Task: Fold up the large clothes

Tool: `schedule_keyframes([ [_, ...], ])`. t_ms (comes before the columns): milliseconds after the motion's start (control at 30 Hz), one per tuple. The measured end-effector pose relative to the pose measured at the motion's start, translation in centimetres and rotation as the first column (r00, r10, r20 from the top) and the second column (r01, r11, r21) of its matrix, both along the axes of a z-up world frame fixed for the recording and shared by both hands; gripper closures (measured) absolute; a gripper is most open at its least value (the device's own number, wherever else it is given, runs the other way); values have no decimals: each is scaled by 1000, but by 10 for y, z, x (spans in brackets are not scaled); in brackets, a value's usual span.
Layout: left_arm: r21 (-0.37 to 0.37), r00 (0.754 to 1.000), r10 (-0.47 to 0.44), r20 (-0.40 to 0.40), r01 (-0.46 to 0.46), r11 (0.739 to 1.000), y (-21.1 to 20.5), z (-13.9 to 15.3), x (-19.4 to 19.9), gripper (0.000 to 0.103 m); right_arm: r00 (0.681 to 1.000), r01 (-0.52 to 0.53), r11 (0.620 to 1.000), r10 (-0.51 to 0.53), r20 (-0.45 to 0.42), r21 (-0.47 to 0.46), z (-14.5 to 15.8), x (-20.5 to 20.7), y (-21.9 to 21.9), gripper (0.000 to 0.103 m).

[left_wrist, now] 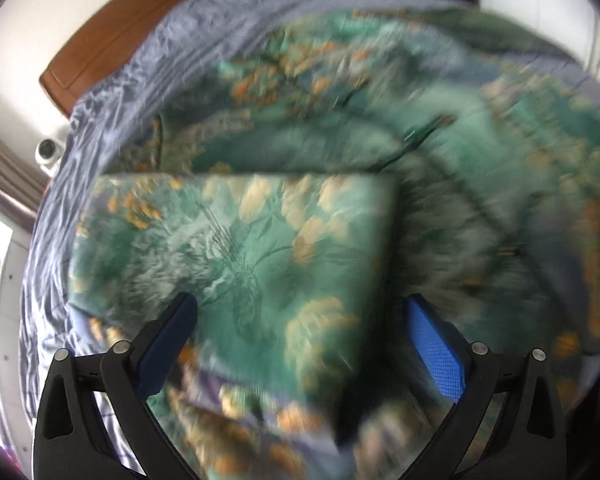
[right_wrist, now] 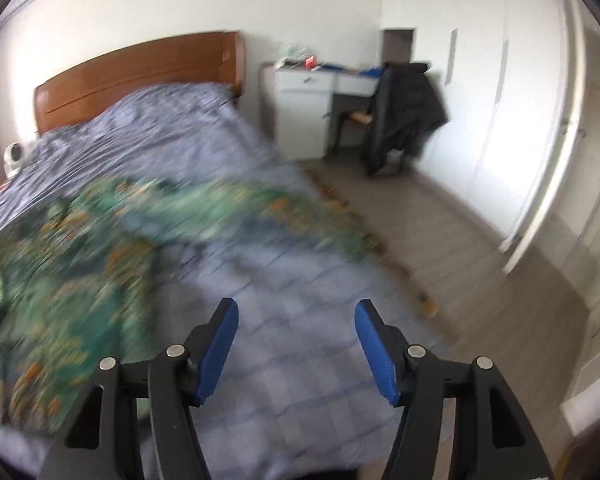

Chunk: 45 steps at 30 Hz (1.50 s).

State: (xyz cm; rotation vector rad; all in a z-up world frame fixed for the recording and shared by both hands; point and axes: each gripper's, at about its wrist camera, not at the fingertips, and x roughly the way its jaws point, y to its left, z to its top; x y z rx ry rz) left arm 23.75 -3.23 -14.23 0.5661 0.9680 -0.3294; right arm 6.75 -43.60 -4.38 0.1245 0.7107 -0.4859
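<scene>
The left gripper [left_wrist: 300, 320] is spread wide, jaws apart, holding nothing, poised above a folded panel of the green floral garment [left_wrist: 236, 248]. The right gripper [right_wrist: 296, 320] is likewise open and empty, above bare blue checked bedding [right_wrist: 300, 360]. The garment [right_wrist: 80, 248] lies spread across the bed, left of the right gripper, one edge reaching the bed's right side. A wooden headboard [right_wrist: 140, 76] stands at the far end. A white desk [right_wrist: 308, 112] and a chair draped with a dark jacket [right_wrist: 404, 108] stand far right, on a grey floor [right_wrist: 480, 272]. Motion blur obscures the garment's folds and outline.
</scene>
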Motion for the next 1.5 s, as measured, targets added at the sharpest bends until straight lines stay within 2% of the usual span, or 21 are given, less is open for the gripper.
schedule_keyframes([
  [33,-15,1000,7,-25,-7,1000,4,-6,5,32,1000,-28,999,28,-8,32,-8,-5,14,41],
  [67,-72,998,8,-60,-12,997,12,-6,6,40,999,-48,997,49,-10,55,-13,-9,25,41],
  [100,-123,997,9,-76,-18,992,18,-1,6,59,997,-78,994,79,-8,80,-19,-15,42,41],
  [133,-173,996,11,-84,-26,985,26,6,4,88,995,-99,991,100,-6,92,-22,-17,53,41],
  [167,-187,997,32,-71,-45,981,34,15,1,93,993,-120,988,121,-1,96,-24,-19,64,41],
  [300,-264,990,137,33,-123,957,89,72,-15,93,984,-177,981,176,29,74,-21,-14,97,41],
  [400,-316,954,283,102,-239,918,152,113,-29,93,978,-203,977,199,67,62,-12,-5,109,41],
  [467,-334,909,393,138,-331,882,199,132,-35,93,971,-223,973,218,98,51,-2,-4,118,41],
  [567,-329,830,534,161,-465,822,261,137,-38,87,963,-249,967,243,120,43,5,1,131,41],
  [700,-291,669,722,175,-666,687,336,119,-47,49,954,-281,959,275,119,43,6,5,142,41],
  [733,-279,633,755,174,-703,654,350,112,-51,47,953,-286,957,280,116,45,5,5,145,41],
  [800,-285,609,779,152,-727,624,357,97,-55,46,953,-287,957,280,116,48,5,4,148,41],
  [833,-296,614,777,136,-724,624,355,92,-56,43,953,-287,957,280,113,48,6,4,150,41],
  [900,-314,658,744,114,-687,655,333,79,-57,36,954,-287,957,281,107,45,6,3,153,41],
  [967,-326,728,677,107,-618,716,292,66,-52,30,953,-295,955,290,90,42,6,5,159,41],
  [1067,-363,829,554,75,-495,789,230,55,-39,25,946,-321,947,318,62,25,8,9,174,41],
  [1167,-408,917,397,45,-346,845,158,45,-17,23,932,-359,934,358,52,-3,18,13,196,41],
  [1267,-391,956,285,75,-235,890,102,37,16,14,919,-389,920,391,48,-38,28,15,218,41],
  [1367,-367,963,250,98,-198,909,69,30,48,10,914,-400,914,403,40,-63,35,16,233,41],
  [1433,-316,968,234,97,-193,929,50,15,75,2,917,-396,915,399,25,-76,37,18,242,41],
  [1500,-206,972,224,70,-205,957,44,-10,91,0,920,-391,917,393,9,-75,37,21,248,41],
])
